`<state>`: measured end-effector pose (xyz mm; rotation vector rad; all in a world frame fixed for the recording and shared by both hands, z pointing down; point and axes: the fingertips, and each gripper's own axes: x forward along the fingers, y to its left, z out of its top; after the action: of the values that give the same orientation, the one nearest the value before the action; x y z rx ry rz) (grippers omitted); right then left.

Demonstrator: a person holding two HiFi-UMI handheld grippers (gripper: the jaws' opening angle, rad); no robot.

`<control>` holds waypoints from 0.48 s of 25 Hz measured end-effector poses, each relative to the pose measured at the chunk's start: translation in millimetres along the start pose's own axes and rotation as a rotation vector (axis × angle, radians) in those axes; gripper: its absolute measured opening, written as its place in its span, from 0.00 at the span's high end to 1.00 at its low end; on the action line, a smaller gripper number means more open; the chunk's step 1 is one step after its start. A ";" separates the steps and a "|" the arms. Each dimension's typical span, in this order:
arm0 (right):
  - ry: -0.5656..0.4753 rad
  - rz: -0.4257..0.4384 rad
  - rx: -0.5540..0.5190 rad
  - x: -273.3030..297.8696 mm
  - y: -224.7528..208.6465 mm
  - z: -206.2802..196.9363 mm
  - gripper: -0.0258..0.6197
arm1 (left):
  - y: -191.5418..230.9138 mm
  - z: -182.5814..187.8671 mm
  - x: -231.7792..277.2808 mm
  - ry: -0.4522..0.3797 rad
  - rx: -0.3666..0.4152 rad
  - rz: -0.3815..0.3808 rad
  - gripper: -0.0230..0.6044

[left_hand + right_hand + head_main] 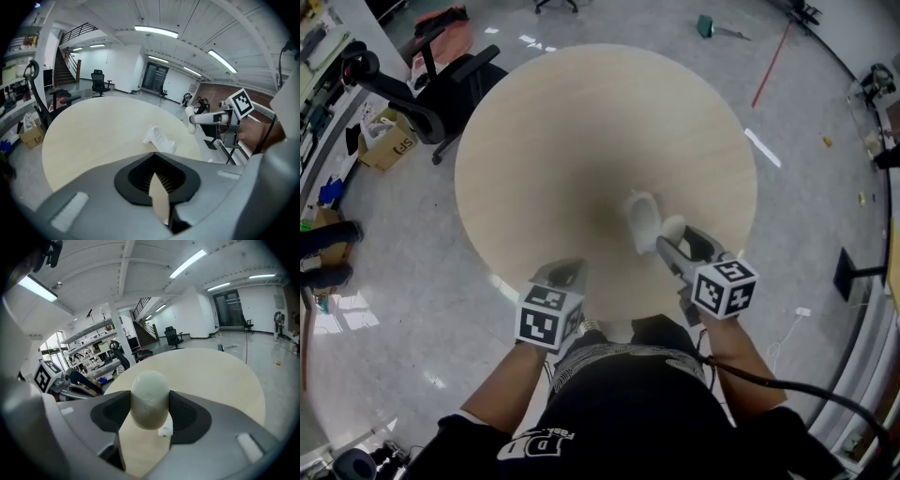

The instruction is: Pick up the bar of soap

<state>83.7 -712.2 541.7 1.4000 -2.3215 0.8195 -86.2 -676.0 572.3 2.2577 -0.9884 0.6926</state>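
A pale, rounded bar of soap sits clamped between the jaws of my right gripper, lifted above the round beige table. In the head view the soap hangs just right of a white soap dish that lies on the table. The dish also shows in the left gripper view, with the right gripper beyond it. My left gripper hovers over the table's near edge, jaws together and holding nothing.
A black office chair and a cardboard box stand off the table's far left. A red line runs across the floor at the far right. A black cable trails from the right gripper.
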 end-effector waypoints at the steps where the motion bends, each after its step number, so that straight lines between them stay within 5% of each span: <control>1: -0.019 0.005 0.001 -10.2 3.3 2.8 0.55 | -3.6 1.0 -1.9 -0.004 0.011 -0.002 0.95; 12: -0.167 0.175 0.056 -98.0 9.5 23.9 0.55 | -65.0 13.1 -28.9 -0.090 0.016 0.077 0.95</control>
<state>122.7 -654.6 468.1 1.3479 -2.5972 0.8512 -50.1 -634.6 525.3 2.2916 -1.1215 0.6383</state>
